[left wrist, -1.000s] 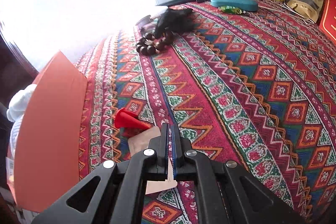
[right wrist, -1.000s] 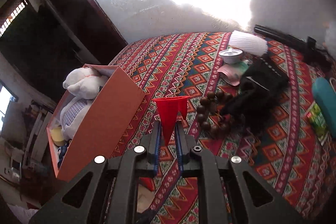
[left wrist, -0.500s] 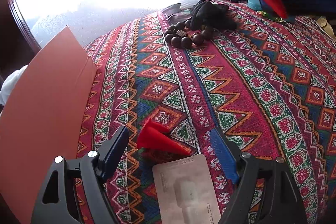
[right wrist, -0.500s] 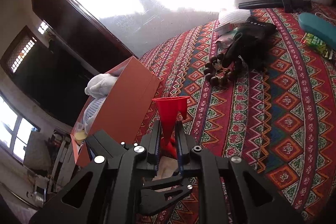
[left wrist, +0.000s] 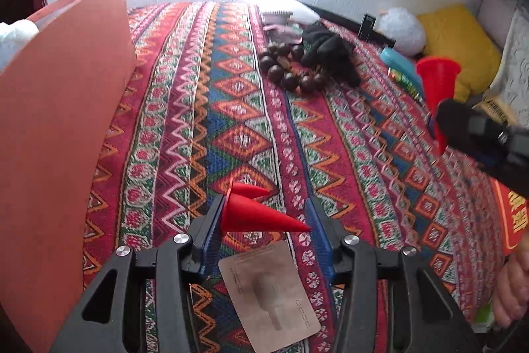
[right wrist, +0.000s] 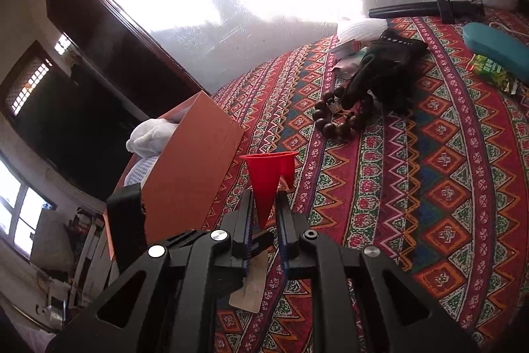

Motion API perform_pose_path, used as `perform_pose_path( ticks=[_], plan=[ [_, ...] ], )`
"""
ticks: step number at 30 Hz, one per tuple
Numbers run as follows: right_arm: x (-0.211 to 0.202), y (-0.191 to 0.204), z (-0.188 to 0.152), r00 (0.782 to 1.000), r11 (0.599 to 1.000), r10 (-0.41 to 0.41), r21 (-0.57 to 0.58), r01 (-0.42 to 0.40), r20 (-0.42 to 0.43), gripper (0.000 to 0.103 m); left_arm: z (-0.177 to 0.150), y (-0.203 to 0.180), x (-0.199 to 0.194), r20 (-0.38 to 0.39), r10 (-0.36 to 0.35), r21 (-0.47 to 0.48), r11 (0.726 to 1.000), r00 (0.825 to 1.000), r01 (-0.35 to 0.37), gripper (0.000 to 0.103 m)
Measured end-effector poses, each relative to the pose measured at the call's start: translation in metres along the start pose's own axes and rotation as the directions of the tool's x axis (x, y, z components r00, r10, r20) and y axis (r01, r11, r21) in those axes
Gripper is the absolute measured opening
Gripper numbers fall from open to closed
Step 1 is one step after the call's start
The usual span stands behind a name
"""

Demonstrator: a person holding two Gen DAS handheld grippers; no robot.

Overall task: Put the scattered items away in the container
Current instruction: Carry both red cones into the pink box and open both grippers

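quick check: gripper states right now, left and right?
Left gripper: open, fingers either side of a red cone lying on the cloth, not clamped.
Right gripper: shut on a red funnel, held upright.

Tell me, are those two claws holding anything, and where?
Right gripper pinches a red funnel by its narrow spout. Left gripper brackets a red cone; grip unclear.

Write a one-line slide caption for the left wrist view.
Left gripper, fingers apart, straddles red cones on the patterned cloth, beside the orange box.
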State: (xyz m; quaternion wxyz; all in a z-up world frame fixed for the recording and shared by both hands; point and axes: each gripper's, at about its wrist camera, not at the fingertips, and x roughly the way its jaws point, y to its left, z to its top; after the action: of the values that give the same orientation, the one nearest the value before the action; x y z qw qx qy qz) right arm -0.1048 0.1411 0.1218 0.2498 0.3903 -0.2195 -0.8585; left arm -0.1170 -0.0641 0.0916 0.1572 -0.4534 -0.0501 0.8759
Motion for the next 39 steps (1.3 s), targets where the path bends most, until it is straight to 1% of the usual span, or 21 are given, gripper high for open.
perform_pose_path(
  ticks=[4, 7, 10, 13, 17, 19, 21, 22, 24, 26, 28, 29, 30, 31, 32, 33, 34, 35, 36, 37, 39],
  plan=[
    [-0.010, 0.016, 0.005, 1.000, 0.999, -0.007, -0.039, 0.008, 0.029, 0.012, 0.013, 0.007, -0.048, 0.102, -0.041, -0.035, 0.998, 0.994, 0.045, 0.046],
    [-0.017, 0.032, 0.008, 0.999, 0.998, 0.001, -0.062, 0.002, 0.045, 0.012, 0.019, 0.016, -0.082, 0.168, -0.031, -0.052, 0.998, 0.985, 0.040, 0.046],
    [-0.022, 0.055, 0.010, 0.998, 0.995, 0.015, -0.097, -0.009, 0.063, 0.012, 0.022, 0.024, -0.117, 0.235, 0.015, -0.050, 0.999, 0.972, -0.004, 0.046],
    [-0.024, 0.084, 0.010, 0.996, 0.990, 0.044, -0.136, -0.033, 0.077, 0.012, 0.023, 0.042, -0.148, 0.295, 0.070, -0.066, 0.996, 0.953, -0.053, 0.046],
    [-0.012, 0.132, 0.006, 0.993, 0.976, 0.097, -0.202, -0.081, 0.068, 0.012, 0.022, 0.086, -0.184, 0.360, 0.192, -0.128, 0.979, 0.913, -0.156, 0.046],
    [0.001, 0.162, 0.003, 0.991, 0.965, 0.123, -0.241, -0.107, 0.049, 0.012, 0.022, 0.120, -0.198, 0.365, 0.271, -0.178, 0.959, 0.891, -0.219, 0.046],
    [0.016, 0.195, -0.001, 0.990, 0.948, 0.140, -0.292, -0.127, 0.024, 0.012, 0.018, 0.157, -0.211, 0.358, 0.357, -0.236, 0.928, 0.863, -0.286, 0.046],
    [0.025, 0.211, -0.004, 0.991, 0.938, 0.131, -0.324, -0.119, 0.015, 0.012, 0.016, 0.176, -0.214, 0.343, 0.391, -0.264, 0.913, 0.854, -0.312, 0.046],
    [0.043, 0.241, -0.006, 0.996, 0.917, 0.086, -0.391, -0.073, 0.014, 0.012, 0.014, 0.211, -0.216, 0.310, 0.427, -0.310, 0.890, 0.849, -0.335, 0.046],
    [0.062, 0.262, -0.003, 0.999, 0.899, 0.039, -0.436, -0.030, 0.011, 0.012, 0.008, 0.239, -0.216, 0.281, 0.440, -0.341, 0.877, 0.853, -0.339, 0.046],
    [0.083, 0.274, 0.005, 0.999, 0.883, -0.040, -0.467, 0.043, 0.017, 0.012, 0.006, 0.257, -0.210, 0.234, 0.453, -0.348, 0.865, 0.860, -0.361, 0.046],
    [0.093, 0.278, 0.010, 0.997, 0.872, -0.080, -0.482, 0.081, 0.024, 0.012, 0.006, 0.263, -0.206, 0.213, 0.463, -0.344, 0.860, 0.861, -0.377, 0.046],
    [0.102, 0.281, 0.014, 0.993, 0.861, -0.112, -0.496, 0.111, 0.028, 0.013, 0.005, 0.265, -0.202, 0.198, 0.474, -0.341, 0.854, 0.858, -0.393, 0.048],
    [0.111, 0.282, 0.017, 0.989, 0.850, -0.144, -0.508, 0.136, 0.024, 0.013, 0.005, 0.267, -0.199, 0.188, 0.486, -0.339, 0.848, 0.854, -0.408, 0.056],
    [0.117, 0.282, 0.020, 0.985, 0.843, -0.172, -0.514, 0.158, 0.020, 0.019, 0.005, 0.268, -0.198, 0.181, 0.494, -0.339, 0.843, 0.851, -0.417, 0.063],
    [0.120, 0.281, 0.022, 0.982, 0.845, -0.184, -0.506, 0.174, 0.030, 0.025, 0.005, 0.265, -0.197, 0.183, 0.495, -0.341, 0.842, 0.849, -0.417, 0.074],
    [0.119, 0.280, 0.024, 0.982, 0.852, -0.185, -0.490, 0.184, 0.048, 0.052, 0.005, 0.263, -0.199, 0.195, 0.491, -0.347, 0.844, 0.849, -0.408, 0.082],
    [0.114, 0.278, 0.025, 0.980, 0.861, -0.184, -0.469, 0.199, 0.078, 0.088, 0.006, 0.261, -0.204, 0.211, 0.484, -0.356, 0.847, 0.849, -0.394, 0.083],
    [0.106, 0.276, 0.025, 0.976, 0.869, -0.181, -0.445, 0.216, 0.119, 0.096, 0.007, 0.258, -0.209, 0.225, 0.478, -0.364, 0.850, 0.849, -0.382, 0.083],
    [0.099, 0.274, 0.025, 0.973, 0.875, -0.174, -0.429, 0.224, 0.154, 0.099, 0.008, 0.256, -0.214, 0.236, 0.477, -0.371, 0.850, 0.847, -0.375, 0.083],
    [0.087, 0.268, 0.026, 0.975, 0.884, -0.154, -0.419, 0.209, 0.162, 0.099, 0.009, 0.252, -0.222, 0.255, 0.484, -0.375, 0.847, 0.837, -0.376, 0.083]
  ],
)
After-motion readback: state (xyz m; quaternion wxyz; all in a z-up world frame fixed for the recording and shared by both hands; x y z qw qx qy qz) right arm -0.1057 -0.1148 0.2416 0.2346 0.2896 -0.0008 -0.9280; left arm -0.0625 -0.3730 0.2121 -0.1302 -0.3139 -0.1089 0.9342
